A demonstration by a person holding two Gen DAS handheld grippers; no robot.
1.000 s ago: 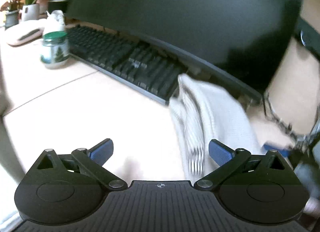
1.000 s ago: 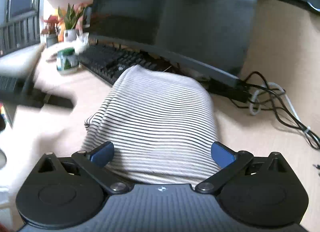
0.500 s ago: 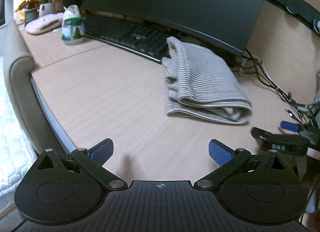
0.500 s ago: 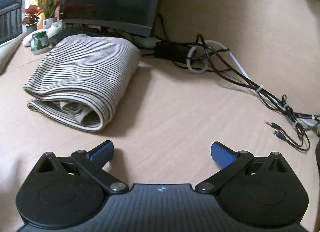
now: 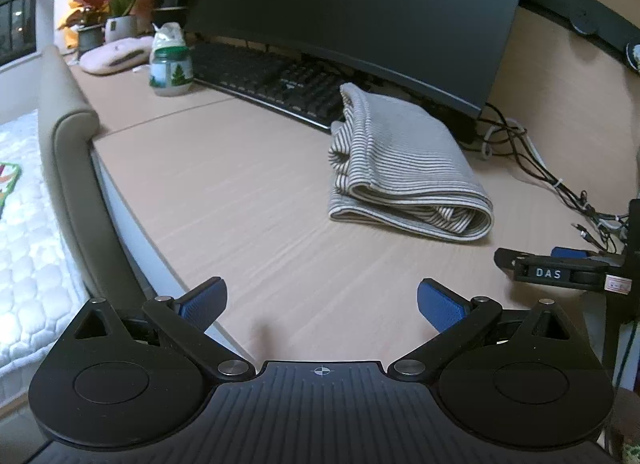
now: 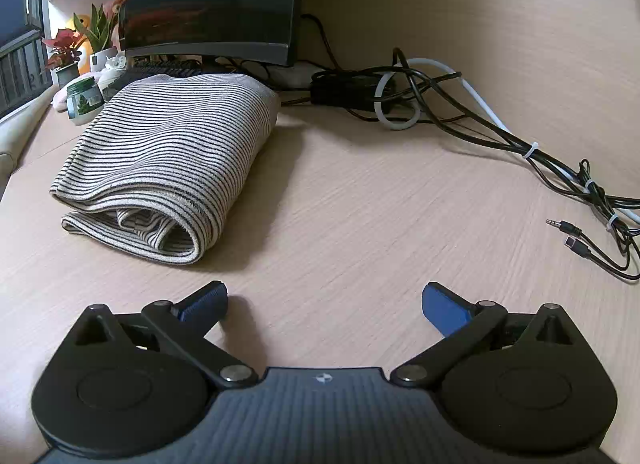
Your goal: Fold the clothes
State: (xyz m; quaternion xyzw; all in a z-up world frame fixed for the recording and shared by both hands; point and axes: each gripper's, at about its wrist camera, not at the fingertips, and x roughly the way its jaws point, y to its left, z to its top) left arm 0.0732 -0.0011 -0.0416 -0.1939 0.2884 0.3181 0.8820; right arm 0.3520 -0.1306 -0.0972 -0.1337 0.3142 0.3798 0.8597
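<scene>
A beige garment with thin dark stripes (image 5: 404, 161) lies folded in a thick bundle on the wooden desk (image 5: 248, 199), its far end against the keyboard. It also shows in the right wrist view (image 6: 168, 155). My left gripper (image 5: 322, 302) is open and empty, low over the desk near its front edge, well short of the garment. My right gripper (image 6: 324, 302) is open and empty, resting near the desk to the right of the garment. Its tip shows at the right of the left wrist view (image 5: 560, 270).
A black keyboard (image 5: 272, 77) and a dark monitor (image 5: 360, 7) stand behind the garment. A green-lidded jar (image 5: 170, 71) and potted plants (image 5: 116, 3) are at the back left. Tangled cables (image 6: 460, 119) run along the right. A padded chair arm (image 5: 76, 167) borders the desk's left edge.
Both grippers have pulled back from the folded garment toward the desk's front, staying open. The garment lies where it was left.
</scene>
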